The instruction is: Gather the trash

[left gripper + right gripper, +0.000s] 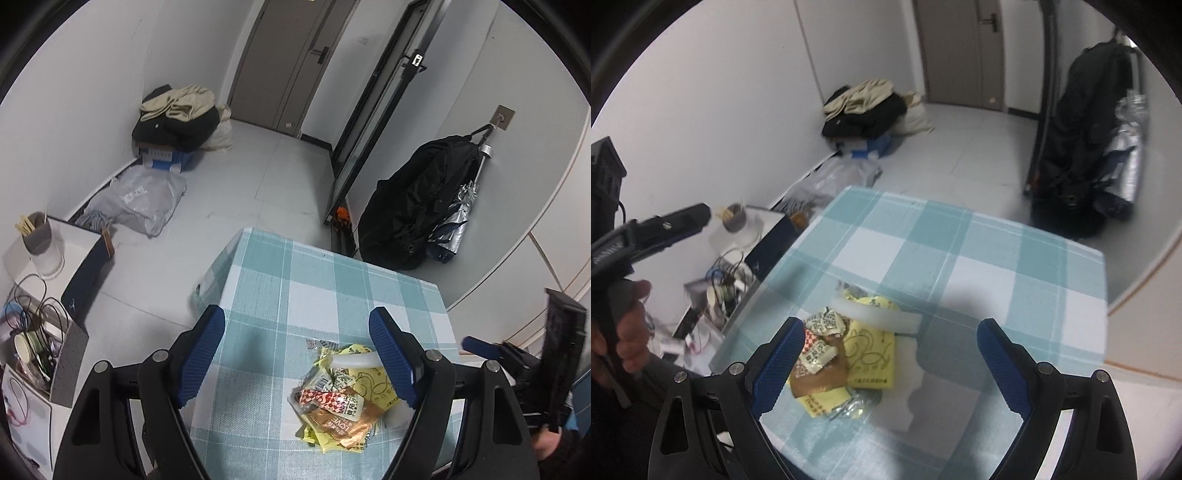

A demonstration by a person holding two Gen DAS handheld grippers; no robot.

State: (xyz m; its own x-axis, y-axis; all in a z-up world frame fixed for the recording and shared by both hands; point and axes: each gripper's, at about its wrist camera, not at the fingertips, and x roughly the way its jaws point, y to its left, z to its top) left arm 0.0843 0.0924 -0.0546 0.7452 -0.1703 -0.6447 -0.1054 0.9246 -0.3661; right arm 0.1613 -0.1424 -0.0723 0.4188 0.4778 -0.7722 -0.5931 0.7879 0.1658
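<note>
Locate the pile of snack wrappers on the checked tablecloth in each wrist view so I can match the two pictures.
Left wrist view: the pile of snack wrappers lies low and right of centre, close against the right finger of the open left tongs.
Right wrist view: the pile sits low and left of centre, beside the left finger of the open right tongs.
Shared landmark: the heap of clothes by the far wall.

The tablecloth [295, 280] looks like woven checked cloth, matt. The wrappers [340, 398] are glossy crinkled plastic and foil, with a smooth white foam strip [875, 314] among them. The gripper pads [391, 354] are blue textured rubber on matt black plastic arms. The floor [236, 192] is smooth tile.
</note>
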